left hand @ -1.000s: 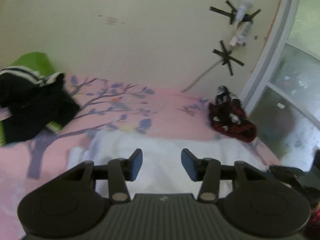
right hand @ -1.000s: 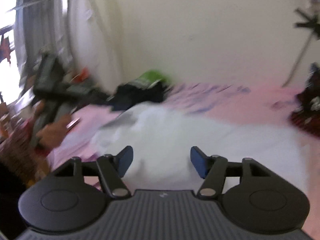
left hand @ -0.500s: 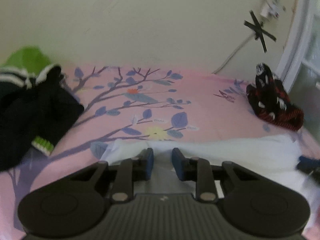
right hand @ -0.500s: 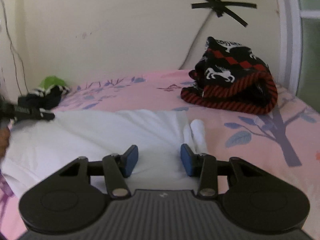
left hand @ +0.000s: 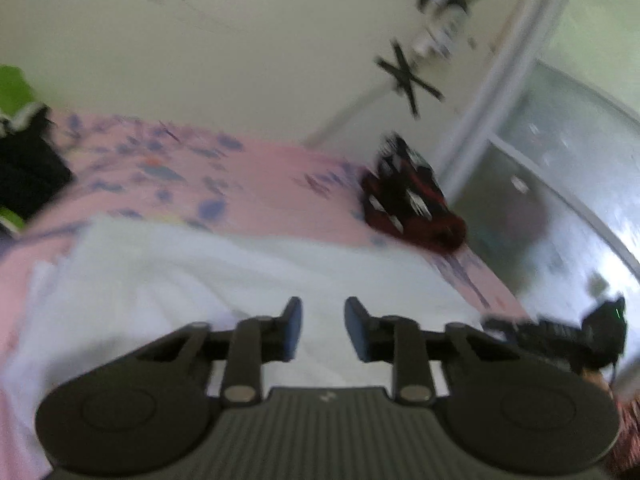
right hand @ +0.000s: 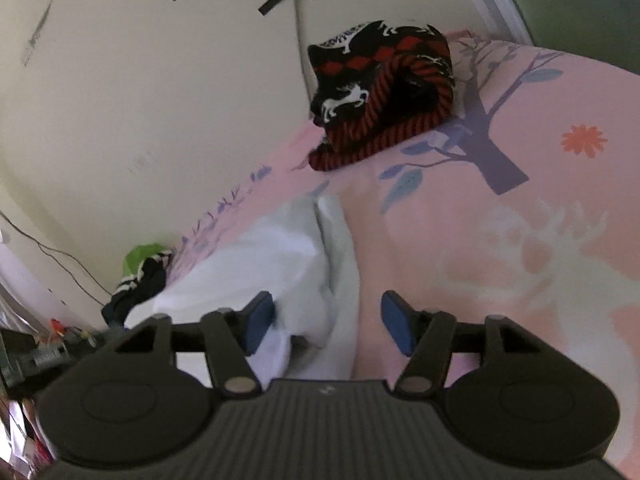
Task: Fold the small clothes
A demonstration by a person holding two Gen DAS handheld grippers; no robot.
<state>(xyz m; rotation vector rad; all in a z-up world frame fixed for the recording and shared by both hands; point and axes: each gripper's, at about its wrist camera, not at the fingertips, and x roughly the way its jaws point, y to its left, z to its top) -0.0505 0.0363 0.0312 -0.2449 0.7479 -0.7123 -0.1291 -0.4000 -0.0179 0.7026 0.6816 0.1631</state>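
Both claws parted over white garment (right hand: 296, 256)

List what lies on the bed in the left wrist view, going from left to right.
black and green garment → white cloth → black and red knitted garment

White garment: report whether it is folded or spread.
Partly folded: the white garment shows a doubled edge with a crease at its right end; the rest lies spread.

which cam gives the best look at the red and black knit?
Right wrist. The red and black knit is sharp there, with stripes and white horse figures readable, lying on the pink sheet by the wall. Left wrist shows it only as a blurred dark-red lump.
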